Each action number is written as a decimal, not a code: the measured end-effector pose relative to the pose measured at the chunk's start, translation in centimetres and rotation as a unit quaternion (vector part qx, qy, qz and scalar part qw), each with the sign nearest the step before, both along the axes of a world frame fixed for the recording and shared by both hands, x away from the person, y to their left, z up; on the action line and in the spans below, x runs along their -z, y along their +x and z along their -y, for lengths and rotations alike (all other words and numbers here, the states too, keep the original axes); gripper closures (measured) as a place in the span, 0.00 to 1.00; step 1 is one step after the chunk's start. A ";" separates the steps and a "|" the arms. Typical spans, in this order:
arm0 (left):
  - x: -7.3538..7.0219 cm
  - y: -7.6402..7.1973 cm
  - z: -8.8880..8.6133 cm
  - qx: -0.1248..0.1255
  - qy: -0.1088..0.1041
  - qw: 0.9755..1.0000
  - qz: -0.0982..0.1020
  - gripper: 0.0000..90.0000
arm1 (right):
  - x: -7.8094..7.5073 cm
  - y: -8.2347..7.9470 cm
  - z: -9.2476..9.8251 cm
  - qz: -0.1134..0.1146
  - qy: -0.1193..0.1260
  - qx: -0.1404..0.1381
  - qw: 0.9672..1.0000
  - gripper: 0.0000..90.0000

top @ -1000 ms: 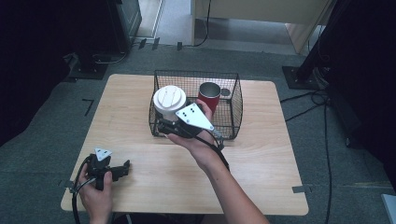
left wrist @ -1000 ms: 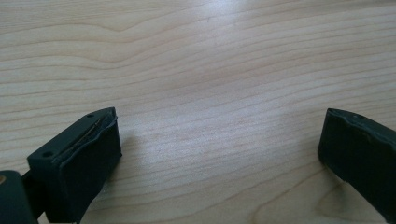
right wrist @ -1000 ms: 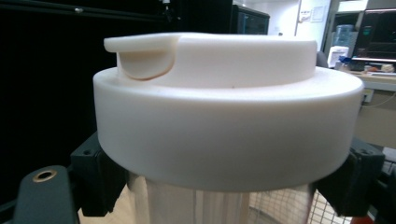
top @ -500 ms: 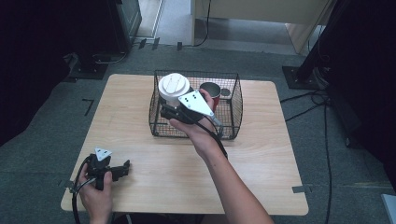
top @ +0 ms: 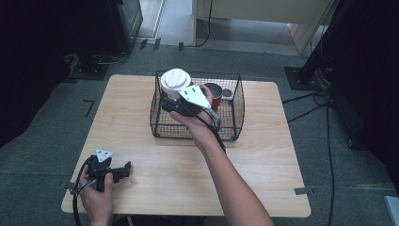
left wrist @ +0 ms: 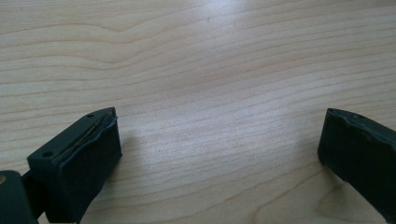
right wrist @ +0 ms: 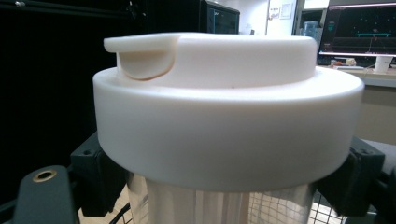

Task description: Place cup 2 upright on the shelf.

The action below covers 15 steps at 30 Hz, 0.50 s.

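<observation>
Tumbler (top: pixel 175 84) with white lid, held upright by right gripper (top: pixel 170 104), over the left part of the wire basket (top: pixel 235 113). High view: basket sits at the table's (top: pixel 263 165) far edge, about mid-width. Red mug (top: pixel 214 94) stands inside basket, just right of the tumbler. Right hand (top: pixel 195 127) reaches in from the near side, its gripper clamped on the tumbler body under the lid; grey plate on top of the gripper faces up. Cannot tell from this view whether the tumbler base rests on the basket floor or hangs above it. Left gripper (top: pixel 123 170) lies near the table's near-left corner, left hand (top: pixel 96 195) wrapped round it, cable looping off the near edge. Well apart from basket.

Left gripper view: left gripper (left wrist: pixel 219 154) jaws stand wide apart, nothing between them, bare wood table (left wrist: pixel 210 70) below and ahead. Pads look close to the tabletop.

Right gripper view: lid (right wrist: pixel 229 107) close up, flip tab at its top left. Clear tumbler wall (right wrist: pixel 205 205) below the lid, one black jaw on each side of it, pressed against it right under the lid rim. Right gripper (right wrist: pixel 219 186) so grips the tumbler. Basket mesh (right wrist: pixel 275 210) shows behind, low right. Dark room and a lit screen in the background.
</observation>
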<state>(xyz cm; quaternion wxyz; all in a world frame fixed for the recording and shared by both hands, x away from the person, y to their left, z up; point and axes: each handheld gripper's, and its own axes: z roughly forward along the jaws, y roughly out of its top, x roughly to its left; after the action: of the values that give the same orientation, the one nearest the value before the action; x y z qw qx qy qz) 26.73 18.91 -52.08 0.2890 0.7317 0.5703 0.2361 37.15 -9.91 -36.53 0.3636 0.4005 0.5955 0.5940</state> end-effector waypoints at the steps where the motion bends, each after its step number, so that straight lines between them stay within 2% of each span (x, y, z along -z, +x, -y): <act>1: 0.0 0.0 0.0 0.000 0.000 1.000 0.000 0.00 | 0.2 0.2 -0.1 -0.001 0.001 0.001 1.000 0.17; 7: 0.0 0.0 0.0 0.000 0.000 1.000 0.000 0.00 | 1.2 1.2 -0.5 -0.009 0.002 0.007 1.000 0.17; 15: 0.0 0.0 0.0 0.000 0.000 1.000 0.000 0.00 | 2.6 2.8 -0.9 -0.006 -0.001 0.020 1.000 0.17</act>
<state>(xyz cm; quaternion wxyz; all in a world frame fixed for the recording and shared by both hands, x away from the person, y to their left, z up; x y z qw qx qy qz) 26.72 18.91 -52.07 0.2889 0.7320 0.5700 0.2360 39.97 -8.99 -39.12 0.3722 0.4157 0.5901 0.5835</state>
